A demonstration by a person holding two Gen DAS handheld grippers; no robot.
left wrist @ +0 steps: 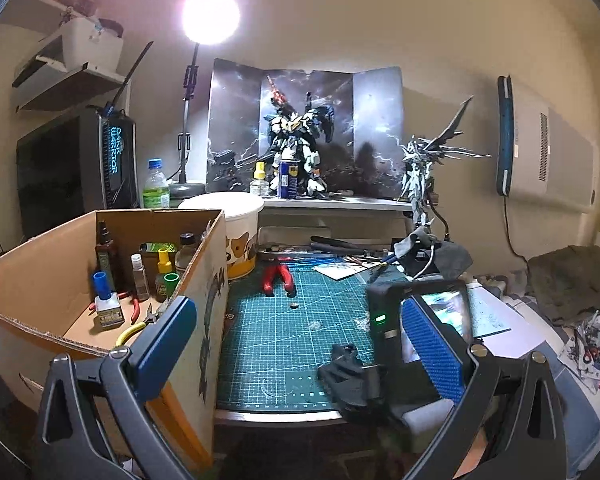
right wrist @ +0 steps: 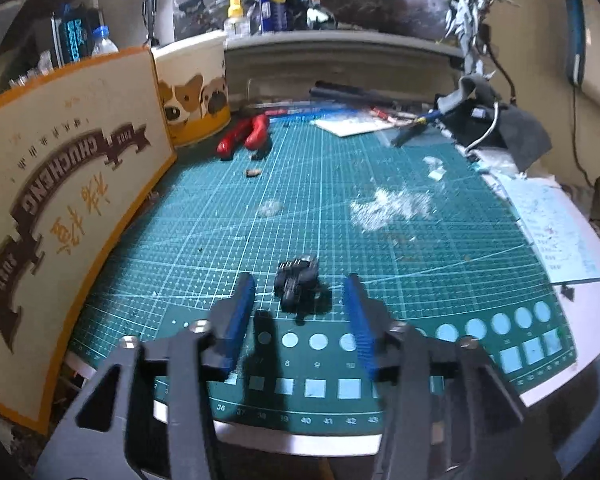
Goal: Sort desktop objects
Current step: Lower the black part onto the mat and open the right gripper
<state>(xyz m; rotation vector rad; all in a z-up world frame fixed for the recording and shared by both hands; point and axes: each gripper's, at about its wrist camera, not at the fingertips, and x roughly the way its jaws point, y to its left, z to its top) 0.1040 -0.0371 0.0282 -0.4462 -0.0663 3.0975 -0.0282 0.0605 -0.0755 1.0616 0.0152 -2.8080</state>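
Note:
A small black model part [right wrist: 298, 280] lies on the green cutting mat [right wrist: 340, 184] near its front edge. My right gripper [right wrist: 299, 292] is open, low over the mat. Its blue pads [right wrist: 240, 320] stand on either side of the part without touching it. In the left wrist view my left gripper [left wrist: 300, 344] is open and holds nothing, hovering at the mat's [left wrist: 284, 332] front edge beside the cardboard box [left wrist: 40, 280]. The right gripper [left wrist: 348, 376] and its camera body show there at lower right, hiding the part.
The box holds bottles, glue and cutters [left wrist: 140, 320]; its printed side [right wrist: 72, 200] borders the mat's left. Red pliers [right wrist: 244, 136] lie by a corgi-print tub [right wrist: 196, 96]. Tools and dark clutter [right wrist: 496, 128] crowd the back right. Papers [right wrist: 548, 224] lie right, white scraps [right wrist: 388, 208] mid-mat.

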